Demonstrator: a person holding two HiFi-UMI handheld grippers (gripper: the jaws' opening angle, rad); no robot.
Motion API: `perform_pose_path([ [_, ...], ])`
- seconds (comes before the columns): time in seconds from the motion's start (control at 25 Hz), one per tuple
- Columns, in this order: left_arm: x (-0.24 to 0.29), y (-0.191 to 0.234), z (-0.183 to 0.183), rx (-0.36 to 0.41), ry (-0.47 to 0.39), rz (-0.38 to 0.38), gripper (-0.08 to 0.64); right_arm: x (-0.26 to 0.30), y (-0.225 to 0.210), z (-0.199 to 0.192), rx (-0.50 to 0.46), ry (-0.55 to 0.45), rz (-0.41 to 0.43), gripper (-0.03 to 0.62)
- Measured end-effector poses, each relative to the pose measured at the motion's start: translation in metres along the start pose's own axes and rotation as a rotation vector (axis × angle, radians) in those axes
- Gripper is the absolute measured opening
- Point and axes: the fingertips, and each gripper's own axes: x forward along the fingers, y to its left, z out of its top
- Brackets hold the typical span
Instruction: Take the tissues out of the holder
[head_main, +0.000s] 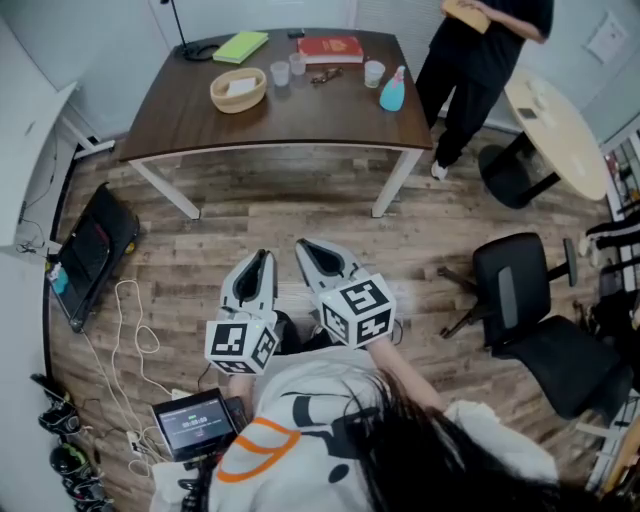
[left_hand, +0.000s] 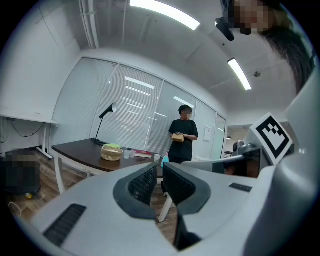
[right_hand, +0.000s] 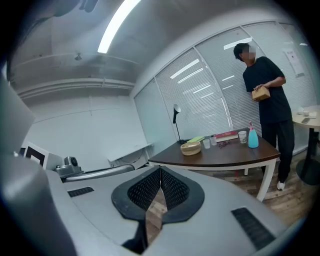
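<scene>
Table (head_main: 300, 115), 1 basket (head_main: 226, 102), 3 cups (head_main: 279, 73), 2 books (head_main: 331, 48), 1 bottle (head_main: 392, 95)

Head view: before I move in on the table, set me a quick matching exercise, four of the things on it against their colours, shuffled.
Things:
1. woven basket
2. book
3. spray bottle
4. notebook

Colours:
A. green
B. blue
C. tan
D. red

Pairs: 1-C, 2-D, 3-B, 4-A
</scene>
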Motion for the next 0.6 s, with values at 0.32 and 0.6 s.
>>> perform_pose_path([
  [0.32, 0.013, 0.012, -0.002, -0.004, 0.019, 0.005, 0.037, 0.017, -0.009, -0.002, 0.022, 0.013, 0.001, 0.011],
  [0.6, 0.039, 0.038, -0.001, -0.007, 0.04, -0.018, 0.037, 0.053, -0.018, 0.005, 0.034, 0.023, -0.01, 0.011],
])
